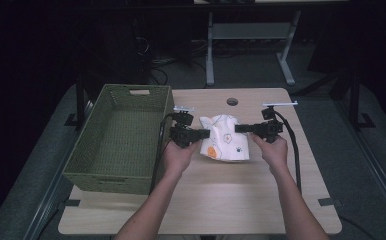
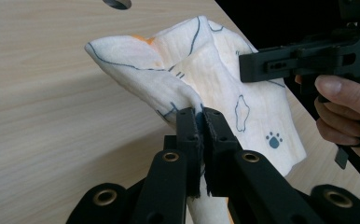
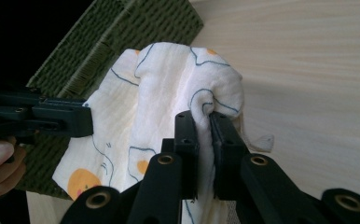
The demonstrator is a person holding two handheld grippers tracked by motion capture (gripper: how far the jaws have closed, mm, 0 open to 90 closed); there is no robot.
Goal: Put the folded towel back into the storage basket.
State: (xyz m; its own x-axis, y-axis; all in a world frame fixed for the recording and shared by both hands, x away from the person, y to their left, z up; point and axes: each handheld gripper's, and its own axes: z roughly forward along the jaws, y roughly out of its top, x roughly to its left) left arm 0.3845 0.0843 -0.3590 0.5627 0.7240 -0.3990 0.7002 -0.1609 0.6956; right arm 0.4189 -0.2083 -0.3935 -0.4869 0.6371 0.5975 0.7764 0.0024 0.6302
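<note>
A white cloth point(image 1: 225, 140) printed with blue outlines, orange spots and a paw print hangs bunched between both grippers above the table's middle. My left gripper point(image 1: 207, 133) holds its left edge; in the left gripper view its jaws are shut on a fold of the cloth point(image 2: 187, 70), left gripper point(image 2: 202, 119). My right gripper point(image 1: 238, 129) pinches the right edge; in the right gripper view the jaws are shut on a rolled fold of the cloth point(image 3: 169, 88), right gripper point(image 3: 204, 122). The other gripper's jaw shows across each view.
A green woven basket point(image 1: 122, 175) stands empty on the table's left side, close to the left hand. The light wooden table point(image 1: 211, 200) has a round cable hole point(image 1: 232, 101) at the back. Dark floor and desk legs lie beyond.
</note>
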